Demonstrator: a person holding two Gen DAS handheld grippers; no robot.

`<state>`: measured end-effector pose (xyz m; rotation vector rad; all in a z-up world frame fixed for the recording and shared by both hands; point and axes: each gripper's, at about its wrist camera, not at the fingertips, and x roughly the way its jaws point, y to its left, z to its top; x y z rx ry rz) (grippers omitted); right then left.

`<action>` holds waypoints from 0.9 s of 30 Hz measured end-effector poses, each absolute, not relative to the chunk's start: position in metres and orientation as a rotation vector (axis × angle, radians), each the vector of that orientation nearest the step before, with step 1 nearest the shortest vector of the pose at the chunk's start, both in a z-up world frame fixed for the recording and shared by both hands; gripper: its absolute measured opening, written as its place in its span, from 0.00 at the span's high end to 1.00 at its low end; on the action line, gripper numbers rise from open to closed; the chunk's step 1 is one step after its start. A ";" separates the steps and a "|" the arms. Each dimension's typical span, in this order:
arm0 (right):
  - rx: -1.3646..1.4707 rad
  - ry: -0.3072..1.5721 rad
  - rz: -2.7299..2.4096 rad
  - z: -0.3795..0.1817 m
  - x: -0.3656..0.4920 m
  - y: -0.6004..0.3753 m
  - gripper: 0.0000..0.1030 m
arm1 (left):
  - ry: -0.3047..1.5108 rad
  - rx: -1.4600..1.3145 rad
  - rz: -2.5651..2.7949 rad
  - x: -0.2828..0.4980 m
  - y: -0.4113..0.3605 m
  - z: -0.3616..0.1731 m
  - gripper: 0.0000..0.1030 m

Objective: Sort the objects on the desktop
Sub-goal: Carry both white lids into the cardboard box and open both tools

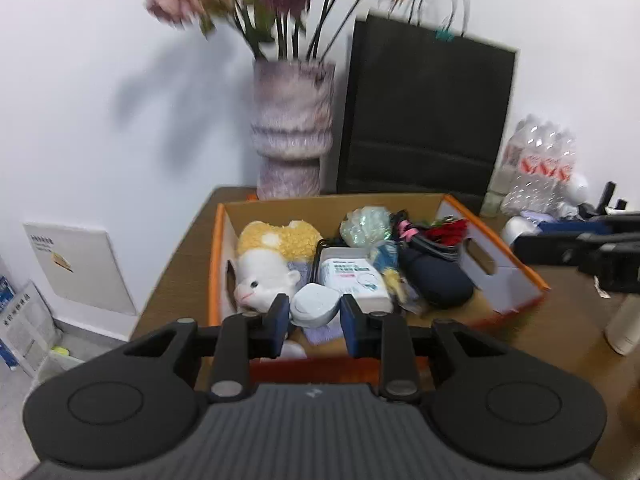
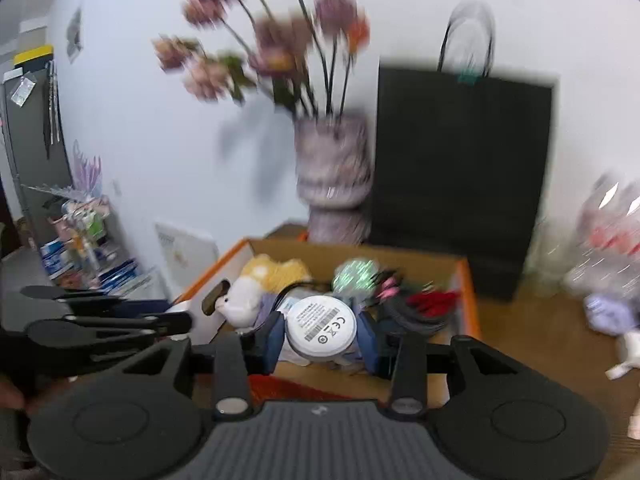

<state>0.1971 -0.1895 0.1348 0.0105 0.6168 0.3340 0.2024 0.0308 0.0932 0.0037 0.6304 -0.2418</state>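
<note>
Right claw was clamped on a round white device, its blue pads pressed against both sides and the printed label facing my camera, held just above the near edge of the orange-rimmed cardboard box. Left claw stood parted with nothing between its pads, hovering over the same box's near wall above a pale rounded case. Behind the box I saw a black paper bag, then a mottled purple vase of blurred flowers. Inside the box lay a yellow-and-white plush toy, a dark navy pouch, a white carton and a small crinkled green ball.
</note>
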 end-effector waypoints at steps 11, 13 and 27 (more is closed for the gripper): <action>-0.087 1.069 0.398 0.049 0.315 -0.152 0.62 | 0.872 0.072 -0.304 0.283 0.006 0.042 0.70; -0.077 1.088 0.401 0.043 0.320 -0.148 0.62 | 0.874 0.063 -0.277 0.285 0.014 0.043 0.64; -0.017 0.930 0.358 0.133 0.272 -0.172 0.34 | 0.765 -0.073 -0.220 0.239 0.044 0.121 0.01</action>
